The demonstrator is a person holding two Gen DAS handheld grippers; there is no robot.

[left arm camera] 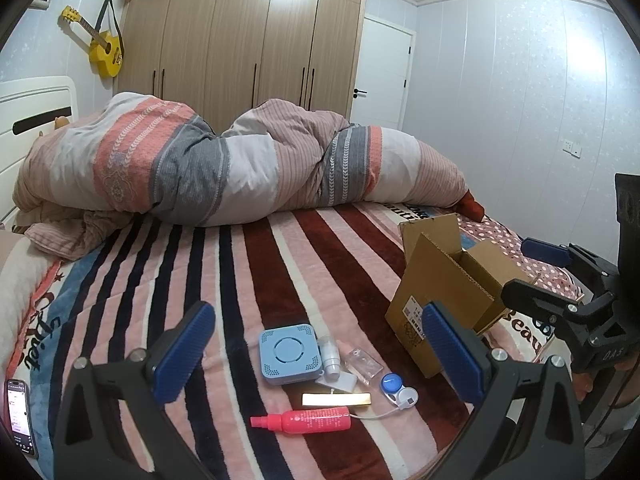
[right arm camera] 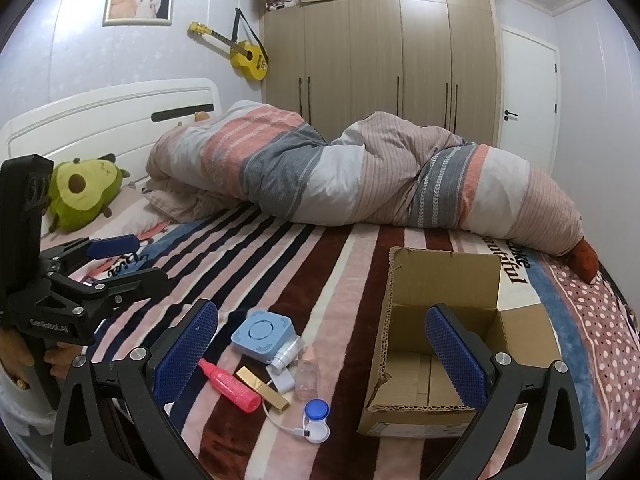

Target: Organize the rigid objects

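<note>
Your left gripper [left arm camera: 320, 356] is spread wide with nothing between the blue pads; it hangs over the item cluster at lower centre of the left wrist frame. Your right gripper [right arm camera: 322, 354] is equally wide apart and empty; its right finger sits in front of the cardboard box [right arm camera: 432, 344], its left finger near the cluster.

Box: on the striped blanket [left arm camera: 248, 280], lower right of the right wrist frame; flaps up, top open; the part of the floor you can see is bare cardboard, nothing in it; the near corner is hidden behind your right finger, so can't confirm that bit.

All task items are outside the box, just left of it, bunched on the blanket: light-blue square device [left arm camera: 289, 354] at the back; small white bottle [left arm camera: 332, 356] touching its right side; clear plastic bottle [left arm camera: 362, 364] beside that; white charger block [left arm camera: 340, 382] with thin cable in front; gold bar-shaped case [left arm camera: 336, 399] lying flat; pink spray bottle [left arm camera: 310, 421] on its side nearest the camera; blue-and-white contact lens case [left arm camera: 396, 390] at the cluster's right edge, closest to the box.

Off-task: phone [left arm camera: 20, 416] screen lit at lower left of the left wrist frame; rolled duvet [left arm camera: 240, 164] across mid-frame; avocado plush [right arm camera: 82, 192] at left of the right wrist frame.
</note>
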